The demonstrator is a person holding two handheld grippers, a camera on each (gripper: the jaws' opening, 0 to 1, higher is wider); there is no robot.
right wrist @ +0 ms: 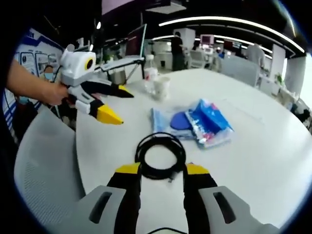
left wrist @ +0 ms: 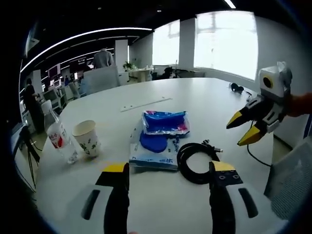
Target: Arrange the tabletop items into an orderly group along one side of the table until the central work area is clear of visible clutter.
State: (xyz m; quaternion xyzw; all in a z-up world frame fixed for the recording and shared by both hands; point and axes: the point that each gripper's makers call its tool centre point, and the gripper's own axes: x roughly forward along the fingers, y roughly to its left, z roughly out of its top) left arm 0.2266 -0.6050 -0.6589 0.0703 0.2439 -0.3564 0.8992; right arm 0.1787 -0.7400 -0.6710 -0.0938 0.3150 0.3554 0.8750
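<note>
Sorting not begun, by my judgement. Coiled cable [right wrist: 161, 156] mid-desk [right wrist: 263, 161], blue packets [right wrist: 207, 122] just behind it, cup [left wrist: 87, 137] and bottle [left wrist: 60, 139] further off. Left tongs [left wrist: 169, 171] and right tongs [right wrist: 161, 170] both agape, empty.

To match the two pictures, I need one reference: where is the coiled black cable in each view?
Left gripper view: the coiled black cable lies low, right of centre, beside the right jaw tip.
Right gripper view: the cable lies at centre, just above both jaw tips.
Shared landmark: the blue packets, beside the cable.
</note>
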